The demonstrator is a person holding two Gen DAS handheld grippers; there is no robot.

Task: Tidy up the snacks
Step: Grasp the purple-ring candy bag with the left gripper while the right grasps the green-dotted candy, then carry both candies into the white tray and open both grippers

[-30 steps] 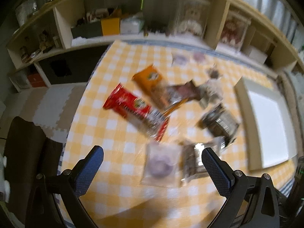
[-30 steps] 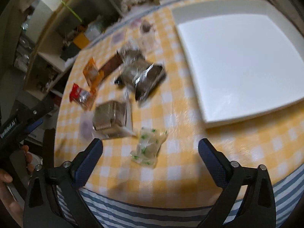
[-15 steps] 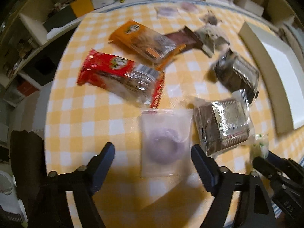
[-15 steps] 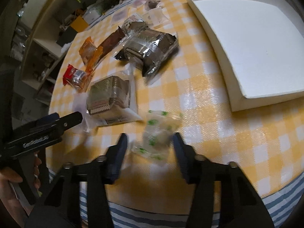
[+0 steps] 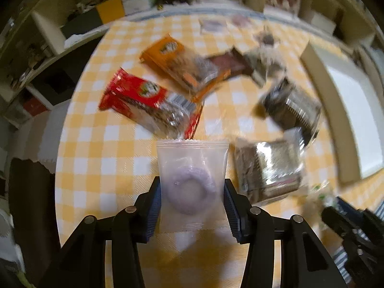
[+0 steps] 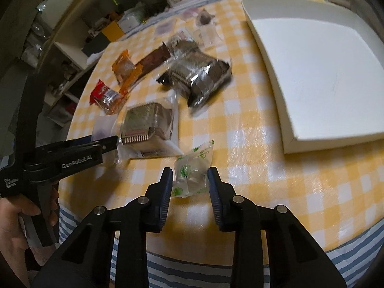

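Left gripper [image 5: 192, 193] had its pads against both side edges of the clear pouch with a purple ring-shaped snack [image 5: 190, 184], narrow, apparently clamped on it; pouch at the near table edge, top seal just short of the red wrapper [image 5: 148, 105]. Right gripper [image 6: 190, 187] sat narrowed around the green-printed clear candy packet [image 6: 192, 172], pads at or just off its sides; contact can't be confirmed from the blur, so I'd call it closing, not yet a sure hold. Packet lay flat on the yellow checked table [image 6: 264, 168], just in front of the clear-bagged dark ridged snack [image 6: 148, 124], with the other dark snack bag [image 6: 199, 76] farther back. Orange wrapper [image 5: 177, 64] and brown bar [image 5: 228, 64] overlapped beyond the red one. White tray [image 6: 312, 72] on the right, nothing in it. Judgement: both pick-ups underway, early in the task, tray is the likely destination. To do it well: squeeze film packs only enough to hold, since slick wrap can slip and the ring snack could crush; lift straight up before translating so neighbours aren't dragged; keep both grippers apart on the way to the tray; set down flat in separate spots.
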